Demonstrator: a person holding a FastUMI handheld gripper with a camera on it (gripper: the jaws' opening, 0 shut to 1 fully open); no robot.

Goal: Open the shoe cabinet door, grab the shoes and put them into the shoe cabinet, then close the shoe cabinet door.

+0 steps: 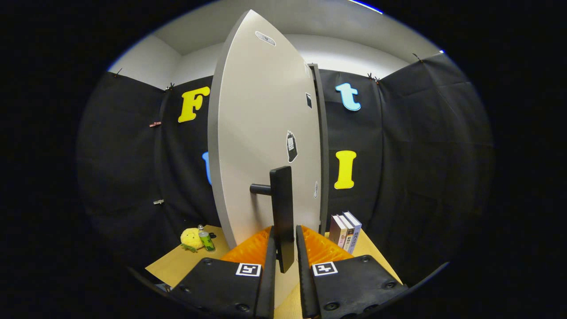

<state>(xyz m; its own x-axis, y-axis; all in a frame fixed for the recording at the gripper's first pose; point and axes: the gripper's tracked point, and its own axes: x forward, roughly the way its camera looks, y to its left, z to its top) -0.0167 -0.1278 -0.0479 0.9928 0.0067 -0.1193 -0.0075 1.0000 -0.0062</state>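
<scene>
We can read no text here: the stickers (pixel 291 146) on the shoe cabinet door (pixel 261 133) are too small to make out, and so is the print on the spines of the books (pixel 345 231). The gripper (pixel 283 248), with its fingers closed on the door handle (pixel 282 212), carries only square black-and-white pattern tags (pixel 248 269) without letters.

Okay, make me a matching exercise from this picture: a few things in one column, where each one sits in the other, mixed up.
Things:
1. door handle
2. books
3. yellow plush toy
4. green bottle

Places:
A. upright on the table, right of the cabinet door
B. between the gripper fingers
C. leaning against the plush toy
D. on the table, left of the door

Pairs: 1-B, 2-A, 3-D, 4-C
</scene>
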